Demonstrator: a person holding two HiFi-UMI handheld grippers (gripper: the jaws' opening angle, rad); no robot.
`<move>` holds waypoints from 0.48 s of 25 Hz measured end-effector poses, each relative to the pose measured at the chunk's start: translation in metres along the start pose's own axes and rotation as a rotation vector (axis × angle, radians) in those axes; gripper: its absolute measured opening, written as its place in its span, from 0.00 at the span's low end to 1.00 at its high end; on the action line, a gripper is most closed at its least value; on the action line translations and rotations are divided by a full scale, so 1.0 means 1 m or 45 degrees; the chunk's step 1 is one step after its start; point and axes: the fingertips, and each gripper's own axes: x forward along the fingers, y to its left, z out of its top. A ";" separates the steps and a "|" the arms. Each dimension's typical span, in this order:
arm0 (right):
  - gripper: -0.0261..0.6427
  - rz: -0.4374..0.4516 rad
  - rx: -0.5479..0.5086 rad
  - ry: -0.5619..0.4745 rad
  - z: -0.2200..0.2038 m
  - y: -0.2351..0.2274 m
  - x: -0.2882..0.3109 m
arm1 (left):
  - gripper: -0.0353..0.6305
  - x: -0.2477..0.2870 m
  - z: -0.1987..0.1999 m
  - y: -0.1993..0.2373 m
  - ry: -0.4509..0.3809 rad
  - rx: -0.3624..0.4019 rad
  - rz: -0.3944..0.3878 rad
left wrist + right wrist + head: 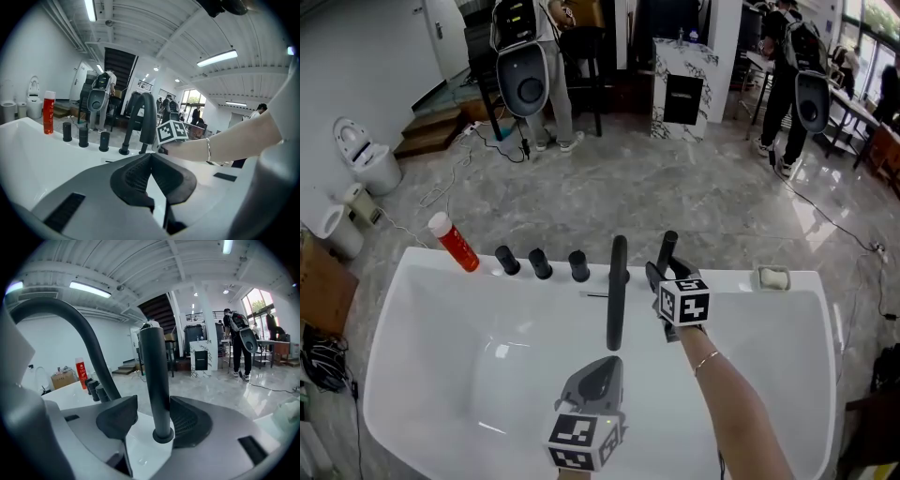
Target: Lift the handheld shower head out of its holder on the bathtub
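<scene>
**Right jaws flank the upright shower handle; left jaws closed and idle**

Only the right gripper view shows the grip up close. The handheld shower head (154, 376) is a plain, dark, matte cylinder with a flat-cut top. It stands between the jaws of the right gripper (154, 412) with its foot seated in the round collar of the holder (162, 435). The jaws are apart, one on each side of the handle. The right pad lies against it or very nearly so, and a thin sliver of gap shows at the left pad. The curved spout (79, 329) arches past on the left.

The head view gives the layout instead. The holder sits on the far rim of the white bathtub (422, 309), just right of the spout. Three black knobs (540, 263) and a red bottle (455, 242) stand further left along the rim, and a pale bar (773, 277) lies near the right corner. The shower head's long axis is vertical, with its top end pointing up and the lower end in the holder.

The left gripper view shows the left gripper (150, 158) over the tub basin. Its jaws are pressed together with nothing between them. Ahead of it, the spout and the right gripper's marker cube (171, 131) block most of the shower head. A bare forearm (234, 138) reaches in from the right.
</scene>
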 end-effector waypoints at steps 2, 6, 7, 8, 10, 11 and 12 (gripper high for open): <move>0.34 -0.015 -0.002 0.001 -0.002 0.000 0.004 | 0.08 -0.001 -0.003 0.003 0.002 -0.012 0.003; 0.29 -0.033 -0.065 0.024 -0.001 -0.001 0.008 | 0.08 -0.004 0.000 0.007 -0.007 -0.021 0.014; 0.26 -0.040 -0.077 0.024 -0.001 -0.002 0.008 | 0.08 -0.004 0.001 0.007 -0.008 -0.020 0.017; 0.23 -0.050 -0.090 0.024 -0.001 -0.003 0.008 | 0.08 -0.005 0.001 0.008 -0.008 -0.019 0.019; 0.23 -0.073 -0.116 0.022 -0.003 -0.003 0.010 | 0.08 -0.005 0.000 0.012 -0.008 -0.018 0.023; 0.24 -0.083 -0.127 0.019 -0.004 -0.003 0.011 | 0.08 -0.005 -0.001 0.014 -0.008 -0.018 0.026; 0.24 -0.092 -0.133 0.014 -0.004 -0.002 0.011 | 0.08 -0.005 -0.002 0.017 -0.009 -0.019 0.028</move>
